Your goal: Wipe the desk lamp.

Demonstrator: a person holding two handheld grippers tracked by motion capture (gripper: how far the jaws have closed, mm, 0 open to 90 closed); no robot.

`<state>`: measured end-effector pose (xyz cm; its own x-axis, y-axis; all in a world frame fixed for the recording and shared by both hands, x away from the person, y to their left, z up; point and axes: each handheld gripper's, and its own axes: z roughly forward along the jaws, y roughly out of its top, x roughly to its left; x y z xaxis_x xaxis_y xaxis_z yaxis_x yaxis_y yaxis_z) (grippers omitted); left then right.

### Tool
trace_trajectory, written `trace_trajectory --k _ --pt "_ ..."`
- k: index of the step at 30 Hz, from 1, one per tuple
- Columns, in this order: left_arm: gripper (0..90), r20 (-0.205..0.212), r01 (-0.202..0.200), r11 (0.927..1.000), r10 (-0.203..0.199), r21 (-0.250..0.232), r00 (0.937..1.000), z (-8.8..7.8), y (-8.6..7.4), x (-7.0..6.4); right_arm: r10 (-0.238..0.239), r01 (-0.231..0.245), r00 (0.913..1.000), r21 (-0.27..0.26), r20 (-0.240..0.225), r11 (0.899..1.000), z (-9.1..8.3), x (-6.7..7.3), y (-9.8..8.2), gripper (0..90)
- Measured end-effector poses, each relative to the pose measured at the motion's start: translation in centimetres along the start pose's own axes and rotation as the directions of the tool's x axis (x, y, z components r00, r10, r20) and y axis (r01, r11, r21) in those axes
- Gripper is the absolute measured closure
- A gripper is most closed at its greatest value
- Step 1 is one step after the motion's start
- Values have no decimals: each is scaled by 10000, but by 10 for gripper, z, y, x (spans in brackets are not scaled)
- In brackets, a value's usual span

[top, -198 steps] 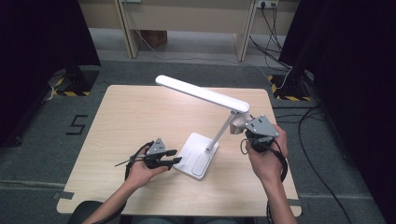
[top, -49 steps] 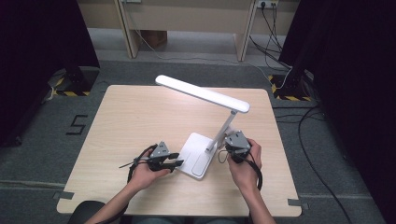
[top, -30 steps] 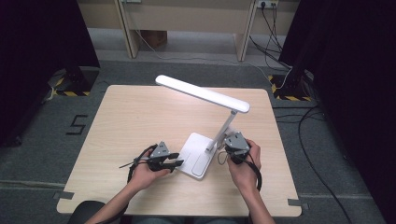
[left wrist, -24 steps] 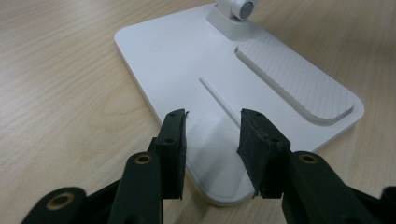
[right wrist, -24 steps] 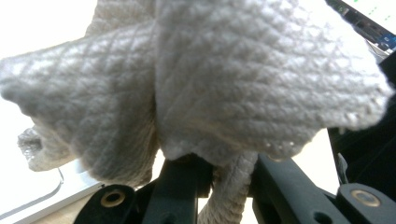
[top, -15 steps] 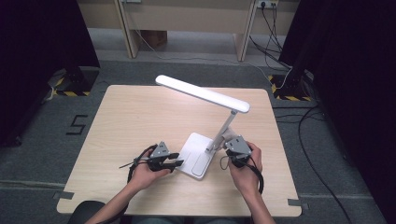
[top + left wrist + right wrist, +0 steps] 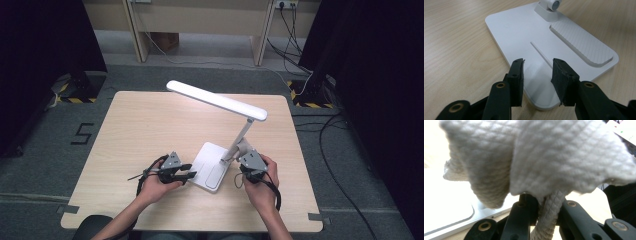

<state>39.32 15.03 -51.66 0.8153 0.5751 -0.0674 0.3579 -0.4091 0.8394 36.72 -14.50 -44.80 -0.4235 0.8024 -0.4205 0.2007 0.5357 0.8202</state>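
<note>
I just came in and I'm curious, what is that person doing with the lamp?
A person sits at a wooden table with a white desk lamp that is lit. The right tool is shut on a white cloth, held by the bottom of the lamp's arm, so it looks like wiping. The left tool rests over the near edge of the lamp's base, its jaws apart, maybe to steady it.

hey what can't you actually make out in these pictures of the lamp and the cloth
- Right gripper view: the cloth bunched in the right gripper hides most of the lamp and where the cloth touches it.
- High view: the cloth is too small to tell beside the right gripper.
- Left gripper view: the lamp base shows, but the top edge cuts off its arm above the hinge.
</note>
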Motion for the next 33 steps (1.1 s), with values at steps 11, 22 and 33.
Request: trace_trajectory --k 11,22,33 --pt "608 -4 -4 10000 4 -2 10000 0 0 0 -66 57 9996 -342 -265 9994 -1 5 -4 828" --pt "608 11 -17 10000 17 -16 10000 0 0 0 -216 207 9992 -266 -327 9994 2 8 -6 829" --pt "608 44 -29 10000 29 -5 10000 1 0 -1 -474 479 9974 85 -548 9988 8 15 -11 828"
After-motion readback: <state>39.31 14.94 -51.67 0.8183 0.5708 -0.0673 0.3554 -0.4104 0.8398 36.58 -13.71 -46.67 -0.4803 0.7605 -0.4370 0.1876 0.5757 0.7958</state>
